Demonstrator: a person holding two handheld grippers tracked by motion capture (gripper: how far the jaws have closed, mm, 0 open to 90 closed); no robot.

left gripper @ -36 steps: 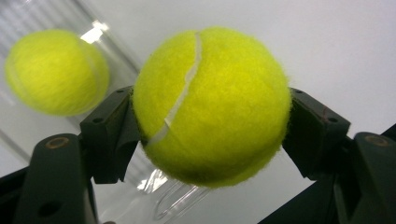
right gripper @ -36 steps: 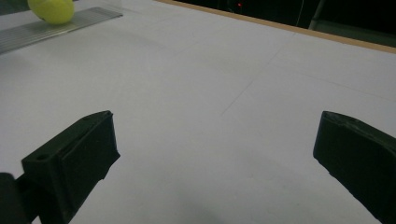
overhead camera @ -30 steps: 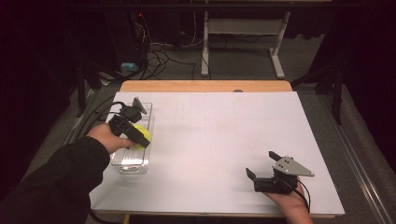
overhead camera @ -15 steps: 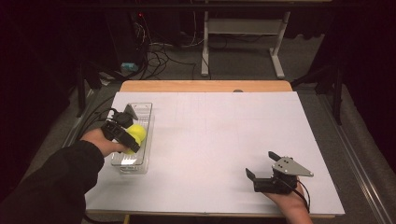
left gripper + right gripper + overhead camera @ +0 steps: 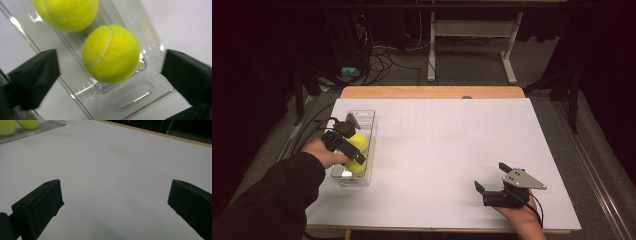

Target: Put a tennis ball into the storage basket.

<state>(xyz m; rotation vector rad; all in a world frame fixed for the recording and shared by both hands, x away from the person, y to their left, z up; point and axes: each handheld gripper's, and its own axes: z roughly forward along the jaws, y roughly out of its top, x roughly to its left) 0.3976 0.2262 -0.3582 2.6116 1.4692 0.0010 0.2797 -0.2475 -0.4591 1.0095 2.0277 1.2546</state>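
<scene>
The left tool (image 5: 110, 75), its jaws having just spread wide, grips nothing; the nearer tennis ball (image 5: 111, 53) sits free in the clear plastic tray (image 5: 132, 96) beside a second tennis ball (image 5: 66, 13). No lettering is readable. The right tool (image 5: 496, 186) rests wide apart on the bare white tabletop (image 5: 452, 145).

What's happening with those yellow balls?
A person holds a gripper in each hand. The left gripper is over a clear tray with two tennis balls in it. Its jaws have just been opening, and the nearer ball sits free between them. The right gripper waits open on the white table.
</scene>
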